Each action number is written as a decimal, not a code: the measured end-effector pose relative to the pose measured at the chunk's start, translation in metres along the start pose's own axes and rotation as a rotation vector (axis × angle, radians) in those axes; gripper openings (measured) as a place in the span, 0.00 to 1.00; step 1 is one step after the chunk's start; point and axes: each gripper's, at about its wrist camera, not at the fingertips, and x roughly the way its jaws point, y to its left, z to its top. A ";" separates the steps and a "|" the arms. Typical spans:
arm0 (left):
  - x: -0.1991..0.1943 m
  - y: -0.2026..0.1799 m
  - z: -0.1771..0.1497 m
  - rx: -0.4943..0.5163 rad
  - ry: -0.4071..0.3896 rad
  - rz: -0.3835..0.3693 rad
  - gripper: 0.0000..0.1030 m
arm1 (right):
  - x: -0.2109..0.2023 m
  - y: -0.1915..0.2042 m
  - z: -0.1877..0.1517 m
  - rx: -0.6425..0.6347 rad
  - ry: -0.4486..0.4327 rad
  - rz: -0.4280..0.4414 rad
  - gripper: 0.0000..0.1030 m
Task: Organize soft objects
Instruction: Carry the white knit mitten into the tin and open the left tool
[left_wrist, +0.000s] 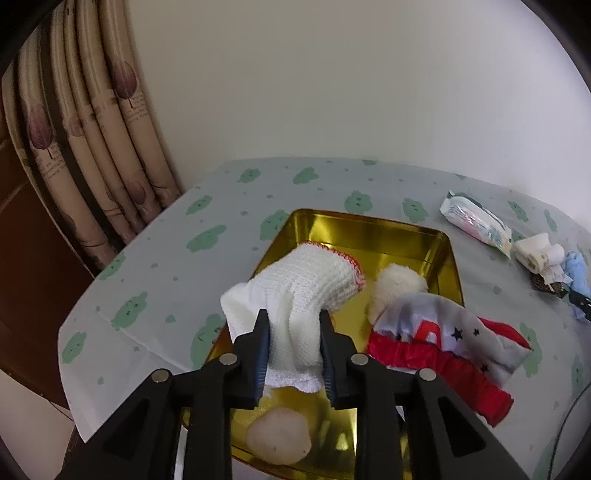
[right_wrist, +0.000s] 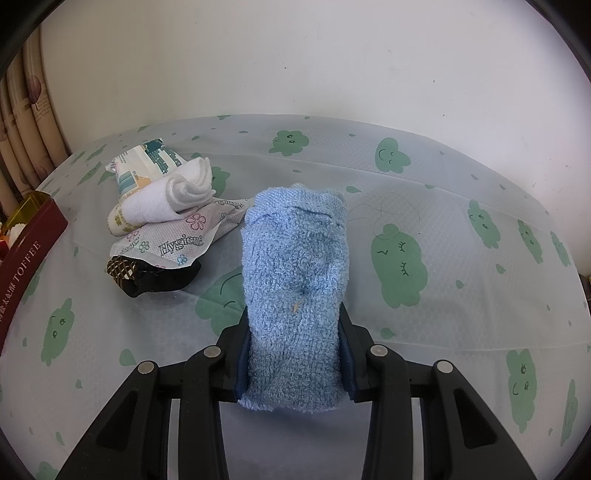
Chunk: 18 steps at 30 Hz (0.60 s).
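My left gripper (left_wrist: 294, 314) is shut on a white knitted glove (left_wrist: 314, 277) with a red-stitched cuff, held over the gold tin (left_wrist: 369, 225). Inside the tin lie a fluffy white piece (left_wrist: 399, 284) and a round pale puff (left_wrist: 279, 439). A red, grey and white starred cloth (left_wrist: 443, 343) drapes over the tin's right rim. My right gripper (right_wrist: 294, 310) is shut on a rolled light blue towel (right_wrist: 295, 240), whose far end rests on the table. The same blue towel (left_wrist: 578, 273) shows at the right edge of the left wrist view.
A pile lies left of the towel: a rolled white cloth (right_wrist: 166, 195), a tissue pack (right_wrist: 147, 162), a flowered "Hygiene" wrapper (right_wrist: 177, 240) and a black patterned item (right_wrist: 155, 280). The tin's red outer wall (right_wrist: 26, 251) stands at far left. Curtains (left_wrist: 92, 147) hang beyond the table's left edge.
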 end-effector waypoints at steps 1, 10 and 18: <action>-0.001 0.000 -0.001 -0.003 -0.001 0.000 0.26 | 0.000 0.000 0.000 -0.001 0.000 -0.001 0.35; -0.005 0.003 -0.011 -0.008 0.033 -0.034 0.32 | 0.000 -0.001 0.000 -0.003 0.000 -0.004 0.35; -0.021 0.010 -0.014 -0.040 0.026 -0.107 0.34 | 0.000 -0.001 0.000 -0.004 -0.001 -0.006 0.35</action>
